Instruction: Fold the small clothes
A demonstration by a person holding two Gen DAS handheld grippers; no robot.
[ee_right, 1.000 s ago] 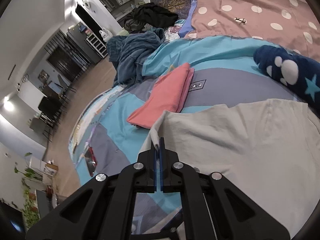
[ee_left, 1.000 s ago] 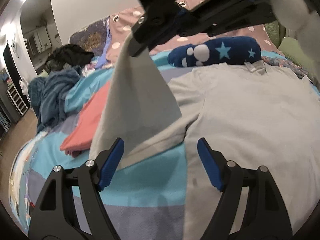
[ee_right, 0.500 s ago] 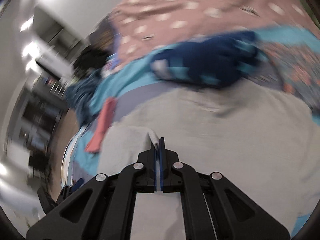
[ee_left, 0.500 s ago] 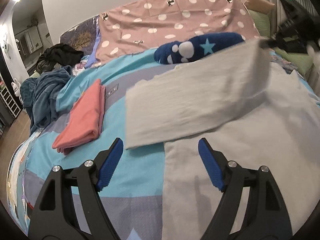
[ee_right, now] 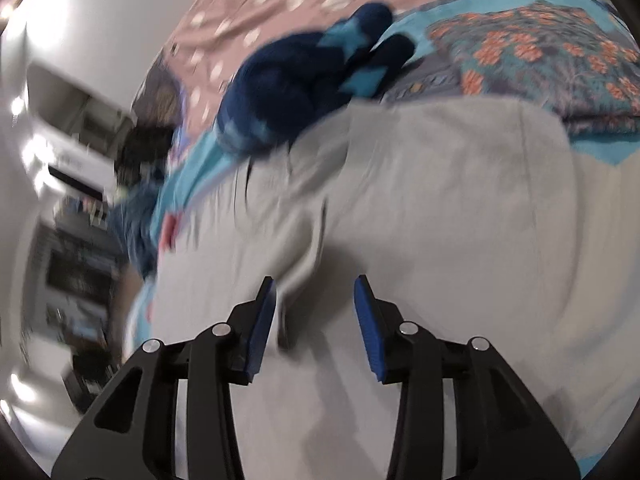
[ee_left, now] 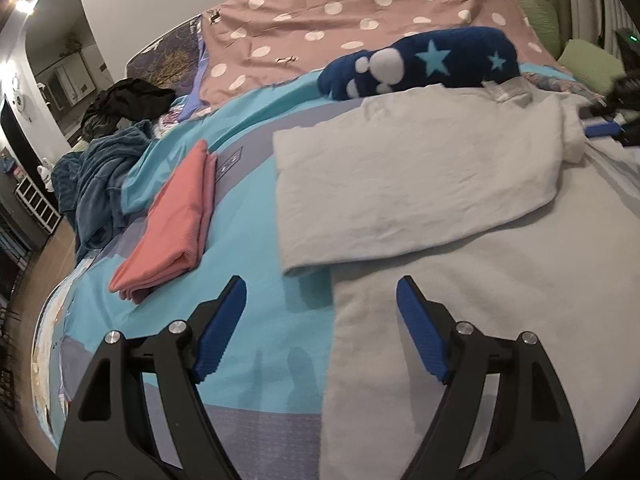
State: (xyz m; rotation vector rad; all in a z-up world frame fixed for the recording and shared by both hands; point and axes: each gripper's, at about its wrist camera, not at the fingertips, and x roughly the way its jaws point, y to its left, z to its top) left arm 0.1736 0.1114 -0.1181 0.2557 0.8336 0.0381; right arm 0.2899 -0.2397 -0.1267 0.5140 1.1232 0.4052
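Sleeve of the pale grey cotton shirt (ee_left: pixel 420 184), mid-frame on the bed, now lies folded across its body. Right gripper (ee_right: pixel 316 312) jaws just opened, cloth released; left gripper (ee_left: pixel 320 320) open, empty. Risk: loose cuff bunches at right, fold slips w/o smoothing. Folded coral cloth (ee_left: pixel 172 228) lies left.

Pale grey garment (ee_left: pixel 420 184), coral folded cloth (ee_left: pixel 172 216), star-patterned navy fleece (ee_left: pixel 424 62)

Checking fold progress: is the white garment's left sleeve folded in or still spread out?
Folded in. The sleeve lies flat across the white garment, its cuff beside the open right tool, whose jaws have just opened.
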